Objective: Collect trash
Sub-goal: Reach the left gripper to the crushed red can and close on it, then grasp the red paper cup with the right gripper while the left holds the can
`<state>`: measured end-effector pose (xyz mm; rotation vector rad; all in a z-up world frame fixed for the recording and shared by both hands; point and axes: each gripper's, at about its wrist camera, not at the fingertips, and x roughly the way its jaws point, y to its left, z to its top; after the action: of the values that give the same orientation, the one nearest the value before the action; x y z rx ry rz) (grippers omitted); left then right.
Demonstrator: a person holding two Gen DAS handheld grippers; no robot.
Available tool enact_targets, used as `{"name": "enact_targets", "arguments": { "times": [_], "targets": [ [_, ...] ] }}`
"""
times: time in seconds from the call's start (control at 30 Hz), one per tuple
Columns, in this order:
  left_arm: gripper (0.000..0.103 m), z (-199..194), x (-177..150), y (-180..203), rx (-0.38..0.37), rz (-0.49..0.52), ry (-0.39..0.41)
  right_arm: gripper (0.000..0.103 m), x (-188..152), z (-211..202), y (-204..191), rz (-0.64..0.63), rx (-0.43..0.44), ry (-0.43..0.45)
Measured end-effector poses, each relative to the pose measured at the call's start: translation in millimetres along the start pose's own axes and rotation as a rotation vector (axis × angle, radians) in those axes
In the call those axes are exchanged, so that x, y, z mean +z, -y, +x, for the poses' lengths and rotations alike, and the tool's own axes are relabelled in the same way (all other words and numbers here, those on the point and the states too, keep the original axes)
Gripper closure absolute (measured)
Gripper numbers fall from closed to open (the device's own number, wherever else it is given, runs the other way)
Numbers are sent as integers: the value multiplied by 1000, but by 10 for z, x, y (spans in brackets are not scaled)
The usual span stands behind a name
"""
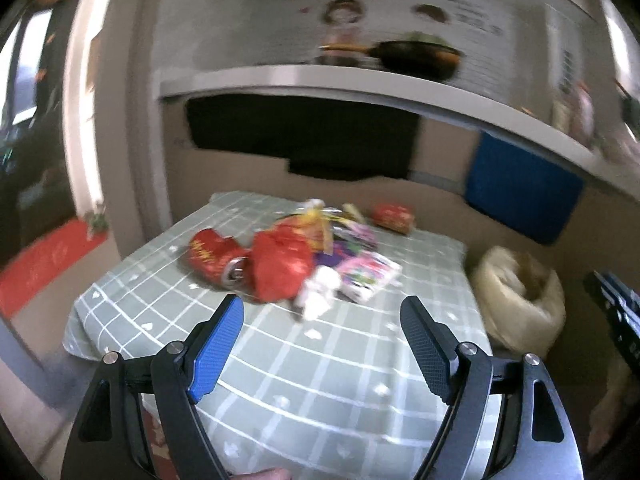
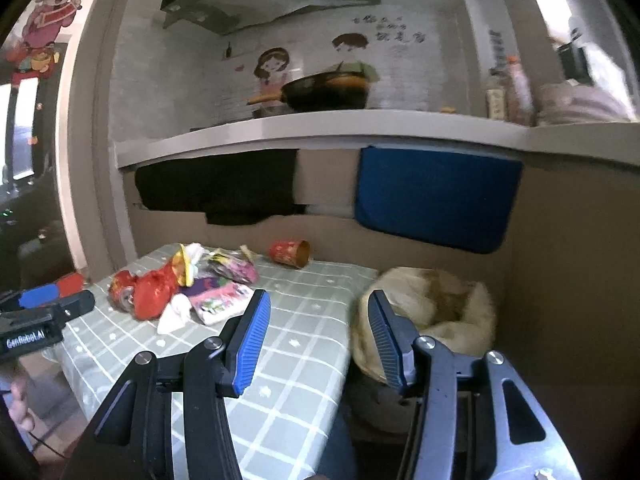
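Loose trash heap (image 1: 304,256) mid-table, nothing picked up yet

Wrappers, a crushed can (image 1: 216,258) and a red bag (image 1: 280,268) overlap on the checked table (image 1: 320,360) — a grab could scatter them. Left tool (image 1: 322,316) and right tool (image 2: 316,312) gape wide, both empty; bin bag (image 2: 432,308) beside the table.

daylight, window glare | motion blur left view | fisheye edges
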<state>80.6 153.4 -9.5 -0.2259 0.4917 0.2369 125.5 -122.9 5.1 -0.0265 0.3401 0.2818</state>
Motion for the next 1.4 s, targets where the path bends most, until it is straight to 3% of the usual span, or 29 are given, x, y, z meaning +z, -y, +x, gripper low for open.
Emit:
{"name": "enact_targets", "arguments": {
  "times": [0.13,0.3,0.6,0.83,1.0,1.13,1.17,1.4],
  "targets": [
    [23,395,138,-576,-5,-158,-26,54,63,454,-126,-3,60,-17],
    [23,1068,324,-1250,77,-377,-53,54,104,988,-368,-47,74,-38],
    [26,2142,423,-1614,146,-479,-169,54,32,1565,-474,-57,97,-99],
    [30,2408,237,-1797,33,-620,-246,54,-18,1867,-362,-35,91,-155],
    [32,2463,239,-1648,0,-595,-284,54,-66,1981,-382,-16,99,-205],
    [50,2440,209,-1579,-76,-650,-324,54,-99,1953,-447,-48,114,-211],
    [50,2412,209,-1532,-84,-638,-329,54,-99,1935,-467,-62,112,-207],
    [51,2075,234,-1008,-105,-402,-295,54,79,2150,-511,-151,129,-195]
  ]
}}
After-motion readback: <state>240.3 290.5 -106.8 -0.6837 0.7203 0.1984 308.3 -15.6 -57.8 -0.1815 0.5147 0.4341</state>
